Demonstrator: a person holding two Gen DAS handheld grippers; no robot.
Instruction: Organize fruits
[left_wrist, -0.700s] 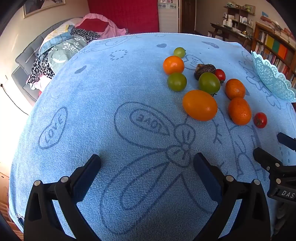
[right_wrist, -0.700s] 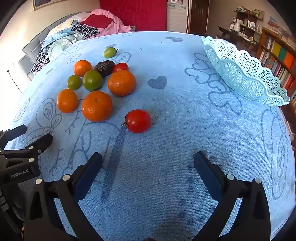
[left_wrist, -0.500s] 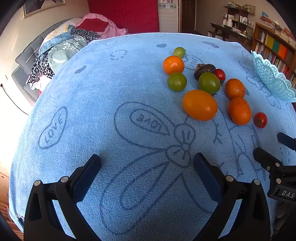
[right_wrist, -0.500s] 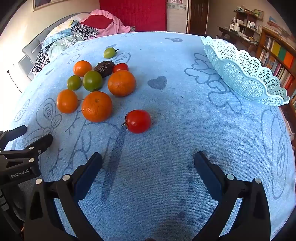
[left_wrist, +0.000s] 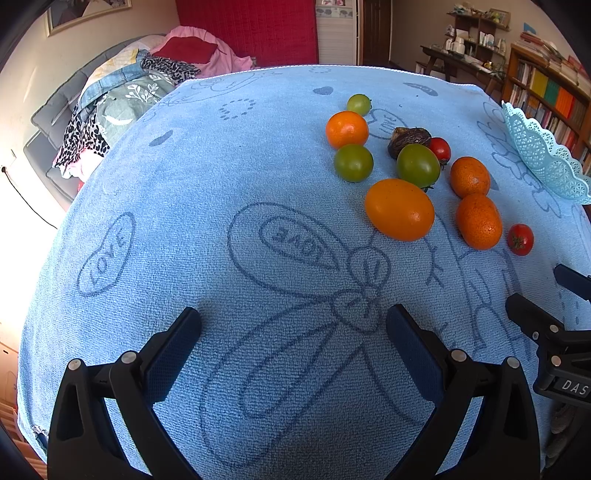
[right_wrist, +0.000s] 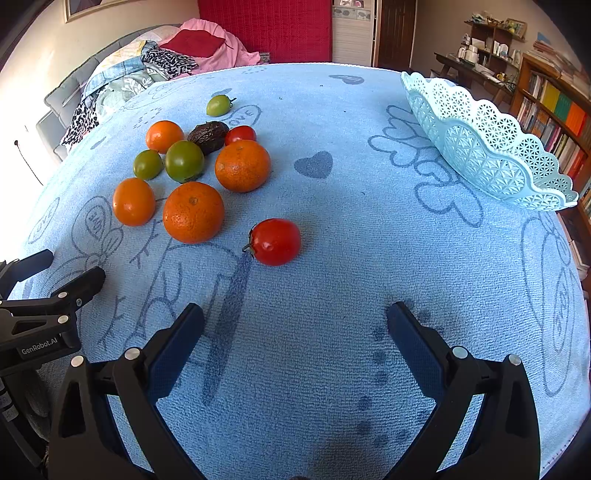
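- Blue towel (right_wrist: 332, 258) with "LOVE" drawings covers the tabletop.
- Fruits lie clustered on it: oranges (right_wrist: 193, 212), green tomatoes (right_wrist: 184, 161), one dark wrinkled fruit (right_wrist: 208, 136), possibly a passion fruit.
- Red tomato (right_wrist: 276, 241) sits apart, nearer the right hand-held gripper (right_wrist: 295, 334).
- Lacy basket (right_wrist: 487, 147) stands far right.
- Both the right and the left hand-held gripper (left_wrist: 293, 334) gape wide, holding nothing.

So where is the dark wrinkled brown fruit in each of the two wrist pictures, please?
Left wrist view: the dark wrinkled brown fruit is at upper right, just behind the large green tomato.
Right wrist view: the same fruit is at upper left, between a small orange fruit and a small red tomato.
Shared landmark: the pale blue lace-pattern plastic basket, at the right edge in both.
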